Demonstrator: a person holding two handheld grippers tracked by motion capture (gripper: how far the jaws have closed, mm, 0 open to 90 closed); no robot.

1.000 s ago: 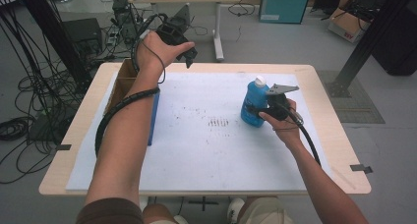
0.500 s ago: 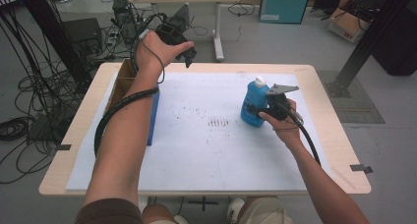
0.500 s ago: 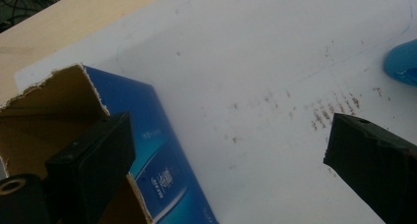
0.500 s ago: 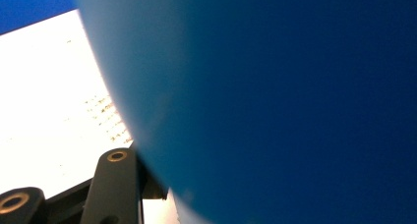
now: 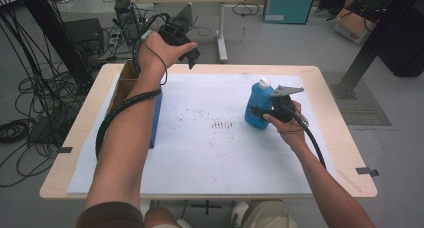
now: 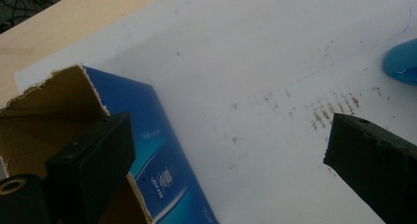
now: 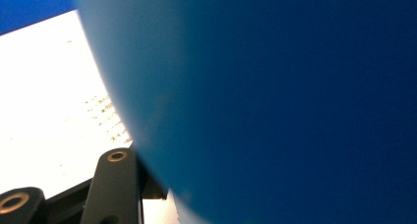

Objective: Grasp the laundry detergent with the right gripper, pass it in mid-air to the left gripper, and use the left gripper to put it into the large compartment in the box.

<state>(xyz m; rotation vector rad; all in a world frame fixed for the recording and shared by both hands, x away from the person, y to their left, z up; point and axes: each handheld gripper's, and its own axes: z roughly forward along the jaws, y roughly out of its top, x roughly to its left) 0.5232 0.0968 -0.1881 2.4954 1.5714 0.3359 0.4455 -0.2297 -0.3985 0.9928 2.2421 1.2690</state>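
Seen from above, the high view places the blue bottle [image 5: 257, 107] upright right of centre in the frame, on the white sheet [image 5: 210, 153] that covers the table [image 5: 345, 153], its white cap [image 5: 264, 82] uppermost. The right gripper [image 5: 261, 113] is closed against the bottle's lower body, with the person's right hand [image 5: 286, 124] wrapped around the tool behind it. The right gripper view adds what the overhead frame cannot resolve: the bottle's blue wall [image 7: 275, 101] presses right up to the lens, and one black jaw lies against it at the lower left of the frame; the opposite jaw is hidden behind the bottle.

The left gripper [image 5: 192, 58] is held raised at the upper centre-left of the high view, over the far table edge, where its jaw gap is too small to judge. The left gripper view settles this: the two black jaws stand wide apart at the lower corners of the frame, with nothing between them. That view also shows the open cardboard box [image 6: 44, 116] with its blue side at lower left, and a sliver of the bottle at the right edge.
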